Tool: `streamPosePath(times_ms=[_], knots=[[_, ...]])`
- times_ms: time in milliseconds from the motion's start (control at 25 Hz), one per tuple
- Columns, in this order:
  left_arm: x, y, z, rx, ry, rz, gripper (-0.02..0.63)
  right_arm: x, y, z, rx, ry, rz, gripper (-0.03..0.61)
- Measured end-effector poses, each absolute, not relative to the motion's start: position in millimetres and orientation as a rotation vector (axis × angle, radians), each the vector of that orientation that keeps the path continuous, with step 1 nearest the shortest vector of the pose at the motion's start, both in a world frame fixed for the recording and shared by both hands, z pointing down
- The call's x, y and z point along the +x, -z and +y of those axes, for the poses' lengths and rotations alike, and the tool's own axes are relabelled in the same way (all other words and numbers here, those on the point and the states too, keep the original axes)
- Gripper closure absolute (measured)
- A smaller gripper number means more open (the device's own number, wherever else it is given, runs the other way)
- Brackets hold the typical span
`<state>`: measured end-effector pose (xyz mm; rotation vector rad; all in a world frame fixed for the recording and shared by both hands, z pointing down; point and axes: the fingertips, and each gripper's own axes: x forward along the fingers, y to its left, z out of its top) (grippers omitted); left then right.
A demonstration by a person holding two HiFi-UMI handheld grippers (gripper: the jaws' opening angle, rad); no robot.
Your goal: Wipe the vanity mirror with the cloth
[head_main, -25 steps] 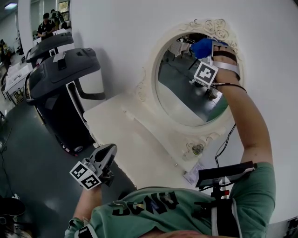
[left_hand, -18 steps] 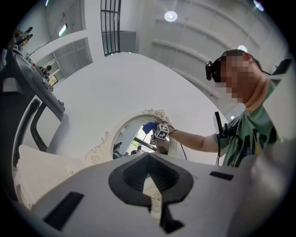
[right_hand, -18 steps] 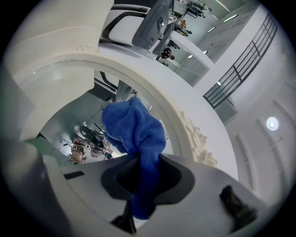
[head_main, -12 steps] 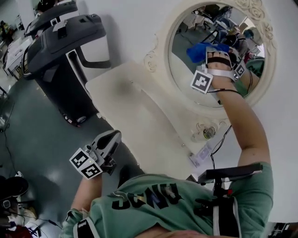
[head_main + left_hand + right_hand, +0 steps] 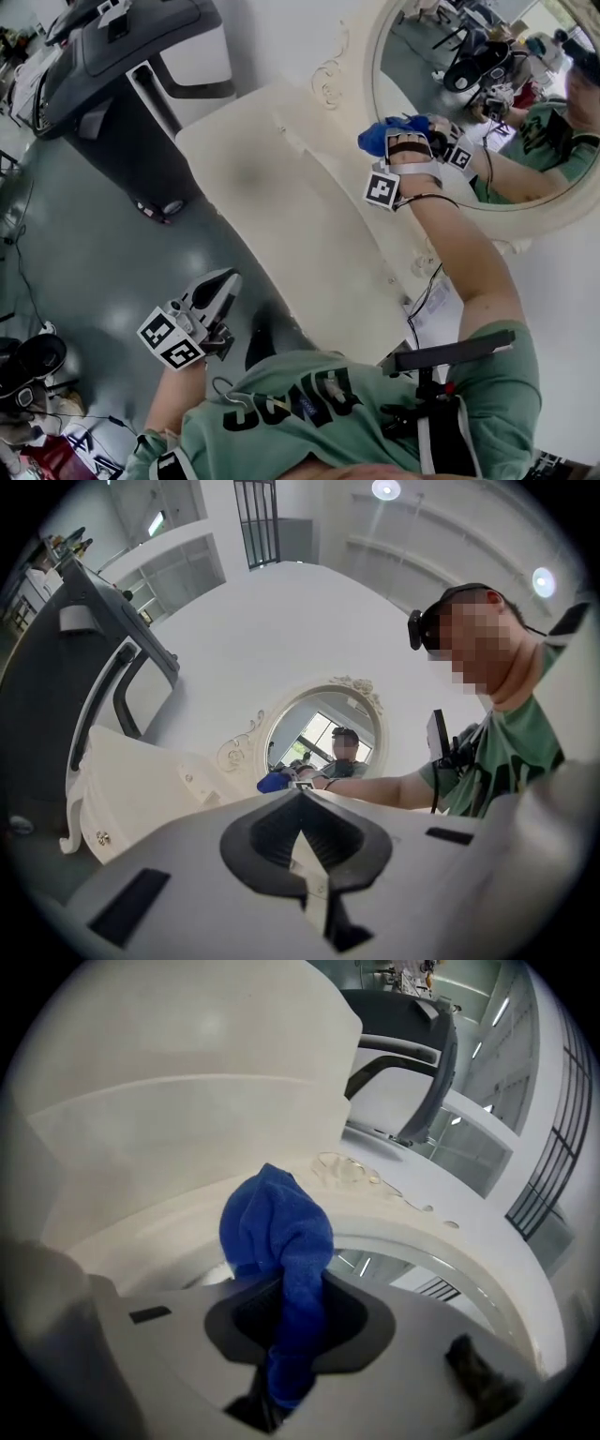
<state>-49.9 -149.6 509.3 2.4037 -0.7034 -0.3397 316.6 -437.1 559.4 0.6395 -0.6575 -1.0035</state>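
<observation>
The oval vanity mirror [image 5: 487,103] in a cream ornate frame stands on a cream vanity table [image 5: 281,206]. My right gripper [image 5: 398,131] is shut on a blue cloth [image 5: 384,133], and the cloth is pressed at the lower left of the mirror glass by the frame. The right gripper view shows the blue cloth [image 5: 281,1241] bunched between the jaws against the mirror's rim. My left gripper [image 5: 217,291] hangs low beside the person's body, away from the table, jaws together with nothing in them. The left gripper view catches the mirror [image 5: 323,738] from afar.
A dark grey machine with a white panel [image 5: 141,84] stands left of the vanity table. A cable [image 5: 422,291] runs down by the table's right end. The grey floor [image 5: 66,244] lies below. The person's green shirt [image 5: 319,412] fills the bottom of the head view.
My right gripper has dragged the blue cloth down and to the left across the mirror, from the upper part to the lower left edge. The left gripper has stayed put.
</observation>
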Motion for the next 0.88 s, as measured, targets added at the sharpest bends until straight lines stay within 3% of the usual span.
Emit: streamPosePath(times_ms=[480, 640, 880], knots=[[-51, -509, -149, 2.408, 0.344, -0.668, 0.614, 311, -595, -426, 0.556, 0.913, -0.764, 0.5], [-47, -477, -157, 2.463, 0.382, -0.636, 0.614, 310, -510, -419, 0.654, 0.984, -0.763, 0.5], [-26, -420, -176, 2.59, 0.438, -0.523, 0.614, 324, -317, -404, 0.938, 1.062, -0.795, 0.499]])
